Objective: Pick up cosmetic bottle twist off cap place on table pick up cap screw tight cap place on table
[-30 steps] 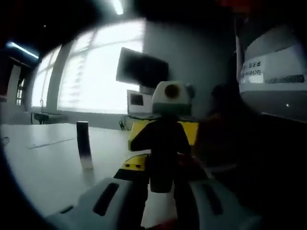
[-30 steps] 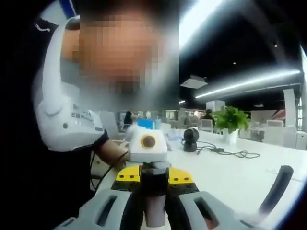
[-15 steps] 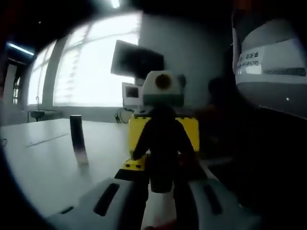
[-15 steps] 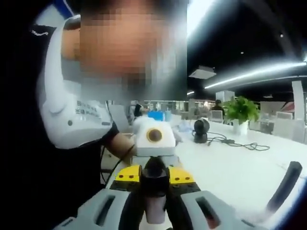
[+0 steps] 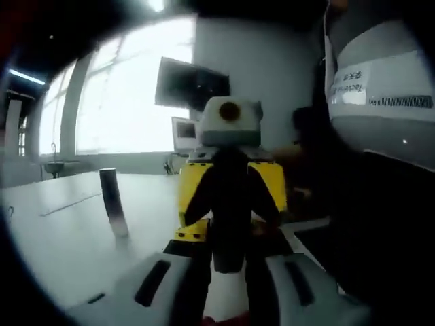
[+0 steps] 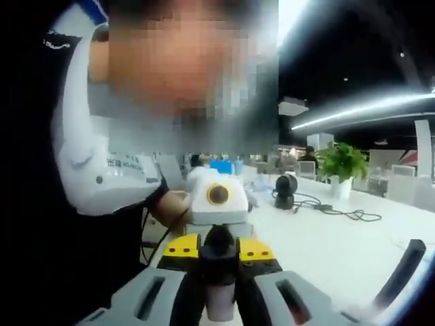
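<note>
The cosmetic bottle (image 6: 218, 299) has a pale body and a dark cap (image 6: 217, 252). It stands between the grey jaws of my right gripper (image 6: 219, 307), which is shut on it. Just behind it, the yellow-and-white left gripper (image 6: 216, 224) faces me. In the left gripper view the same bottle (image 5: 231, 217) is a dark backlit shape with a pale lower end, and my left gripper (image 5: 230, 299) is shut on it. The yellow right gripper (image 5: 230, 170) sits right behind the bottle. I cannot tell which gripper has the cap.
A white table (image 5: 61, 238) runs to the left with a dark upright tube (image 5: 113, 202) on it; the tube (image 6: 401, 272) also leans at the right edge. A person's white sleeve (image 6: 102, 163) is close. A black camera with cable (image 6: 285, 191) and a plant (image 6: 338, 166) stand further back.
Both grippers stay shut on the bottle, facing each other. The views have shifted slightly, and the right gripper sits a little higher and closer in the left gripper view.
</note>
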The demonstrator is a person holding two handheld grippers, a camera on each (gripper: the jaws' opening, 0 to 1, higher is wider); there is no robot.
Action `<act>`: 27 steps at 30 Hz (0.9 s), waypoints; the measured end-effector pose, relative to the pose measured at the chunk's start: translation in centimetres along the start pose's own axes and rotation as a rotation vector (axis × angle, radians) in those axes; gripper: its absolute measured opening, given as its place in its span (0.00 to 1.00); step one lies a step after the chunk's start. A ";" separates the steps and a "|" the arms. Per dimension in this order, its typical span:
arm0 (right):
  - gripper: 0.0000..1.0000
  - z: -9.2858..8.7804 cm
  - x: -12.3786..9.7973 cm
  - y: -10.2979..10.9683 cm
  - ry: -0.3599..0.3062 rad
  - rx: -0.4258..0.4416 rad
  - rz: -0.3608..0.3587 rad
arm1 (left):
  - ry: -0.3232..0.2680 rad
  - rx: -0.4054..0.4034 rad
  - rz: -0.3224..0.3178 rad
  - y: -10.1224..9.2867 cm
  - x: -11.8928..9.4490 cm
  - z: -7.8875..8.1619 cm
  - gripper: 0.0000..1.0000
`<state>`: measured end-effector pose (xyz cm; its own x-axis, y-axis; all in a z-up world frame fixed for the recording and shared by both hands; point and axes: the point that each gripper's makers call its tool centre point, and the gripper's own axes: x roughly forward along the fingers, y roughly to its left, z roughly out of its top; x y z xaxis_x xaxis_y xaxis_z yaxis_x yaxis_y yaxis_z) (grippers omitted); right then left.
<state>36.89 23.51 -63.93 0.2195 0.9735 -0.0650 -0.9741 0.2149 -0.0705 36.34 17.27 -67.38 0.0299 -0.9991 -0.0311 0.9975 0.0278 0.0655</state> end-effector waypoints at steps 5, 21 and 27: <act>0.09 0.1 0.1 -0.3 -0.031 0.025 -0.066 | 0.030 -0.001 0.029 0.2 -0.1 -0.1 0.05; 0.09 -0.5 -0.2 -1.8 -0.084 0.025 -0.234 | 0.128 0.005 0.186 2.1 -0.2 -0.6 0.04; 0.12 0.2 -0.5 -1.4 -0.082 0.038 -0.181 | 0.006 -0.065 0.085 1.2 0.3 0.2 0.07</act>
<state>38.14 22.75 -63.65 0.3871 0.9216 0.0268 -0.9210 0.3879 -0.0363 37.51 17.02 -67.14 0.1148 -0.9928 -0.0340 0.9934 0.1147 0.0032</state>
